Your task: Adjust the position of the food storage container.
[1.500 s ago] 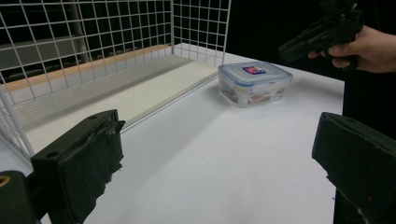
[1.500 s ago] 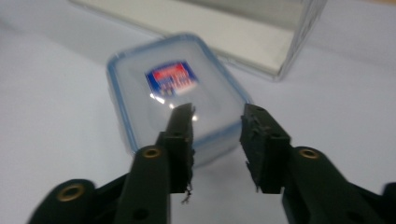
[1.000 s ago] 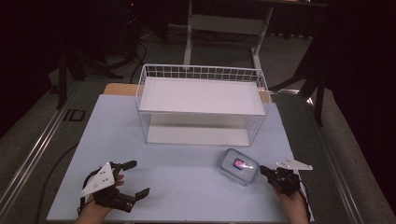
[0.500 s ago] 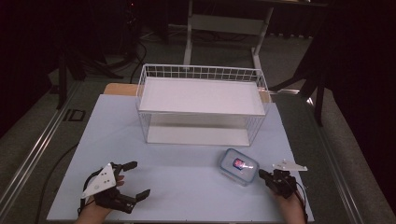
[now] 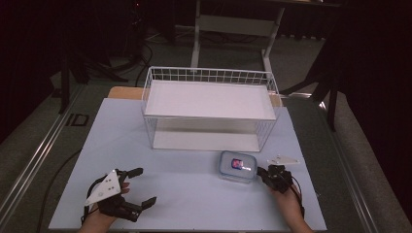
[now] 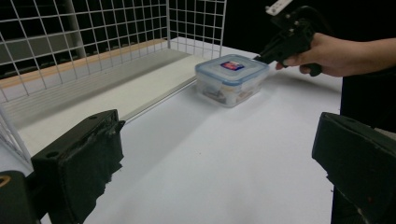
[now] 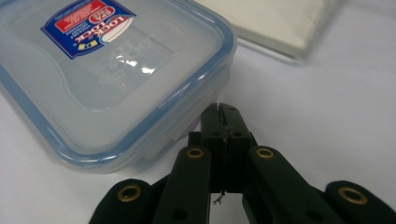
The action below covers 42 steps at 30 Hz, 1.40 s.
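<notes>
A clear plastic food box (image 5: 236, 166) with a blue-rimmed lid and a red and blue label lies on the white table, in front of the wire basket. My right gripper (image 5: 261, 172) is shut with nothing between its jaws; its tips sit right at the box's right side. In the right gripper view the closed tips (image 7: 226, 112) are against the box (image 7: 107, 70) wall just under the lid rim. My left gripper (image 5: 143, 185) stands open at the near left, jaws wide apart and empty. From the left gripper view the box (image 6: 232, 79) and the right gripper (image 6: 259, 58) show farther off.
A white wire basket (image 5: 210, 77) holding a white board stands at the middle back of the table (image 5: 189, 194). A chair base and desk legs stand on the floor beyond. The table's front edge is close to both hands.
My right gripper has moved left toward the box and now has its tips at the box's side. The left gripper has stayed in place.
</notes>
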Tool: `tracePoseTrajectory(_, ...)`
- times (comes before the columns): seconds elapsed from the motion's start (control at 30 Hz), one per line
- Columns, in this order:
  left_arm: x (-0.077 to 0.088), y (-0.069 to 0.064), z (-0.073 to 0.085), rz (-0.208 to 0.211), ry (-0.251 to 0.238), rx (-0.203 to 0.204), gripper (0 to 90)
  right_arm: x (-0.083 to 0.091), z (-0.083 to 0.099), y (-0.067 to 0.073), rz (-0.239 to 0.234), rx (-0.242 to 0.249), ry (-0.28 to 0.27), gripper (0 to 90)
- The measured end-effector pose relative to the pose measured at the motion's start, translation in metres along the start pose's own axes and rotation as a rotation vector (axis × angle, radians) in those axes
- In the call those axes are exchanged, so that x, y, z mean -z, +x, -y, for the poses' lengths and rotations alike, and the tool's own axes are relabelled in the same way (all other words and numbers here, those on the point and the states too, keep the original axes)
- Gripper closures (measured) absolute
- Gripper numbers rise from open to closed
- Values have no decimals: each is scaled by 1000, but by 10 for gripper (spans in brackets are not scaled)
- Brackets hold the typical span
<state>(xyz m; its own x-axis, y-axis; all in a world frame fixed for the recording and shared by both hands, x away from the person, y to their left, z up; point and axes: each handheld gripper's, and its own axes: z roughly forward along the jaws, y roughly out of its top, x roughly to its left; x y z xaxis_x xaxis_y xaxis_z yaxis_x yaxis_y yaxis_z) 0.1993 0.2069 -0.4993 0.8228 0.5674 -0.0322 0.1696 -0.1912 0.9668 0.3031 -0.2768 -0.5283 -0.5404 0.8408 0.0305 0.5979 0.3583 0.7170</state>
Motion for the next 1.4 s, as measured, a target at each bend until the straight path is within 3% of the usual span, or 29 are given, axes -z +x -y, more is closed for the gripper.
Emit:
tracePoseTrajectory(0.33, 0, 0, 0, 2, 0, -2, 27, -26, -22, 28, -84, 34, -6, 900)
tracePoseTrajectory(0.47, 0, -1, 0, 1, 2, 1, 27, -30, -25, 32, -83, 46, -14, 900)
tracePoseTrajectory(0.67, 0, 0, 1, 3, 2, 6, 27, -22, -25, 27, -57, 61, -24, 900)
tracePoseTrajectory(0.8, 0, -1, 0, 3, 1, 6, 27, -25, -27, 29, -75, 49, -22, 900)
tracePoseTrajectory(1.0, 1, 0, 1, 5, 2, 10, 27, -36, -29, 39, -91, 56, -2, 900)
tracePoseTrajectory(1.4, 1, 0, 2, 7, 2, 17, 27, -53, -43, 59, -126, 83, -12, 900)
